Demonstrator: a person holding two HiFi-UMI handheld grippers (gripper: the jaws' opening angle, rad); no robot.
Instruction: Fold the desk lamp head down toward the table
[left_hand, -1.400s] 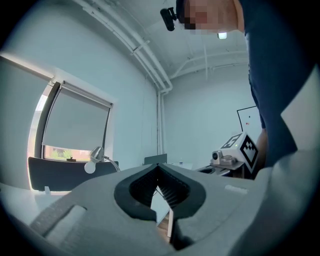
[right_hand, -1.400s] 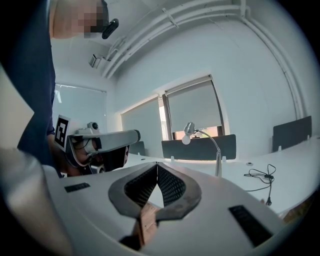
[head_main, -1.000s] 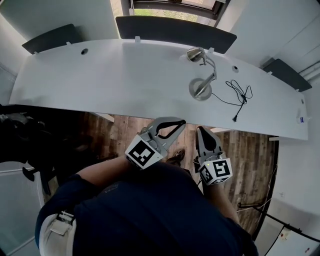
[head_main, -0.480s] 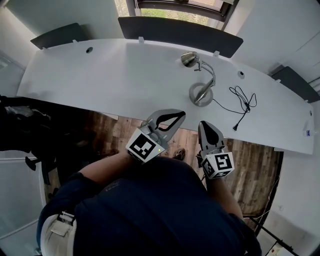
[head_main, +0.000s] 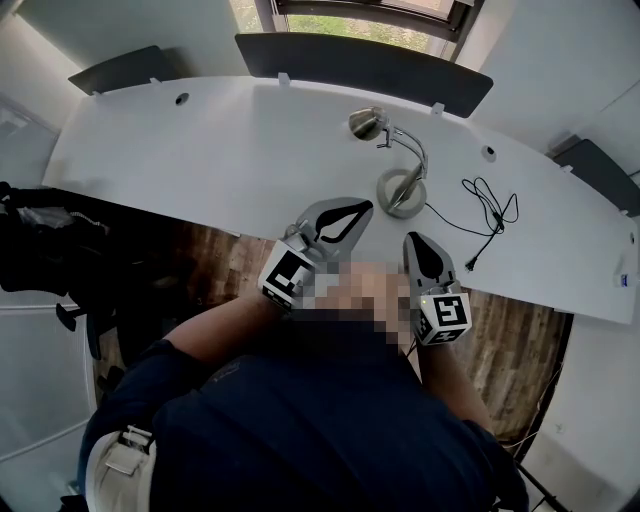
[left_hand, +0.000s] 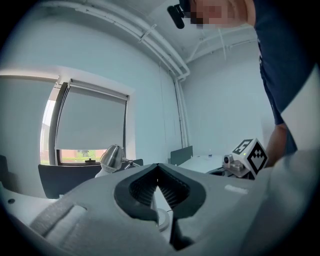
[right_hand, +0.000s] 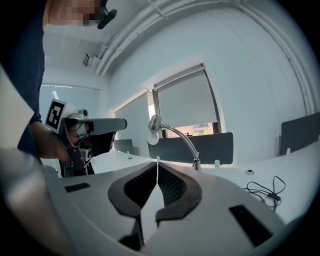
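Note:
A silver desk lamp stands on the white desk (head_main: 200, 150), its round base (head_main: 402, 192) near the front edge. Its curved arm (head_main: 415, 150) rises to the head (head_main: 367, 123), which is held up above the table. My left gripper (head_main: 360, 207) is shut with nothing in it, its tips over the desk edge just left of the base. My right gripper (head_main: 415, 240) is also shut with nothing in it, a little short of the base. The right gripper view shows the lamp head (right_hand: 154, 123) ahead above the closed jaws. In the left gripper view the head (left_hand: 112, 157) sits ahead at the left.
A black power cable (head_main: 485, 205) lies coiled on the desk right of the lamp. Dark partition panels (head_main: 360, 60) line the desk's far edge below a window. Wooden floor (head_main: 520, 330) shows under the front edge. A dark bulky object (head_main: 40, 250) stands at the left.
Both grippers have moved forward toward the desk edge and the lamp base. Their jaws have stayed shut. The lamp has not moved.

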